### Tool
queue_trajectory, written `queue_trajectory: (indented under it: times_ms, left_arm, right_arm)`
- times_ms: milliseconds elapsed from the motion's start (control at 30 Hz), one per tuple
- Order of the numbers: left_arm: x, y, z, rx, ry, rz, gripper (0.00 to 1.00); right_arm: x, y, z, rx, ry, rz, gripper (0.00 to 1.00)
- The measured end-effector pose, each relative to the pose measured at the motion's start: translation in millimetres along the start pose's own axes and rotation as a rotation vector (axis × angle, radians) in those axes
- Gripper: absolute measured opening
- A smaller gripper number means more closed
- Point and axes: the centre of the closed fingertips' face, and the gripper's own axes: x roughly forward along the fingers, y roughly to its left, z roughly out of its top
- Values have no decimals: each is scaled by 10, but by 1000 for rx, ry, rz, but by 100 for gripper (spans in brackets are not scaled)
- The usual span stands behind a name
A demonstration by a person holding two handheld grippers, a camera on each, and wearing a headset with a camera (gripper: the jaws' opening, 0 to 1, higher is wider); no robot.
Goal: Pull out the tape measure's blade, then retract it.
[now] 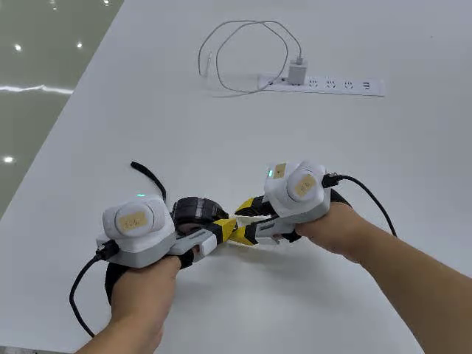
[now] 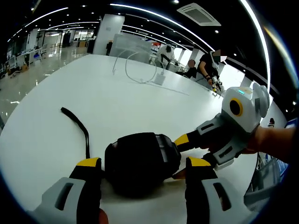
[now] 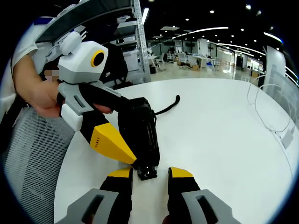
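A black tape measure (image 1: 196, 212) lies on the white table (image 1: 221, 133), its black wrist strap (image 1: 148, 177) trailing to the left. My left gripper (image 2: 142, 163) is shut on the case (image 2: 140, 161), one yellow-tipped finger pressed on each side. My right gripper (image 3: 149, 173) comes in from the right and stands open. The small hook end of the blade (image 3: 147, 172) sits in the gap between its fingers, with no blade drawn out. In the head view the two grippers' yellow tips meet just right of the case.
A white power strip (image 1: 332, 83) with a plugged-in charger (image 1: 296, 72) and a looped white cable (image 1: 243, 51) lies at the far side. The table's left edge (image 1: 55, 140) drops to a shiny floor. People sit in the background (image 2: 208, 65).
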Motion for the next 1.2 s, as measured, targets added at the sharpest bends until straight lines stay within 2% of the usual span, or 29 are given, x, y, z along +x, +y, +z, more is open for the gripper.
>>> queue_trajectory:
  times_ms: [200, 367, 533, 633, 867, 900, 967, 1033, 1200]
  left_arm:
    - [-6, -3, 5, -1, -2, -6, 73]
    - [-16, 8, 13, -11, -6, -4, 73]
    - [-41, 24, 22, -8, -10, -4, 74]
    - [-57, 8, 32, 30, -16, -14, 74]
    - [-80, -9, 18, 37, -16, -23, 74]
    - [-82, -10, 18, 48, -13, -23, 74]
    - [-93, 19, 24, 127, -10, -7, 74]
    - [-93, -16, 13, 108, -9, -28, 75]
    - [-124, -9, 9, 135, -12, -34, 75]
  right_arm:
    - [-23, -3, 10, 10, -2, -6, 32]
    - [-22, 1, -13, 16, 7, -2, 33]
    - [-65, 25, -7, 29, -7, 3, 36]
    - [-85, 47, -23, 26, -15, 7, 38]
    - [-97, 84, -26, 36, -24, 10, 39]
    - [-105, 88, -23, 34, -26, 8, 39]
    - [-140, 92, -8, 25, -39, -9, 40]
    - [-172, 111, 2, 20, -55, -18, 41]
    - [-238, 123, 9, 12, -70, -46, 43]
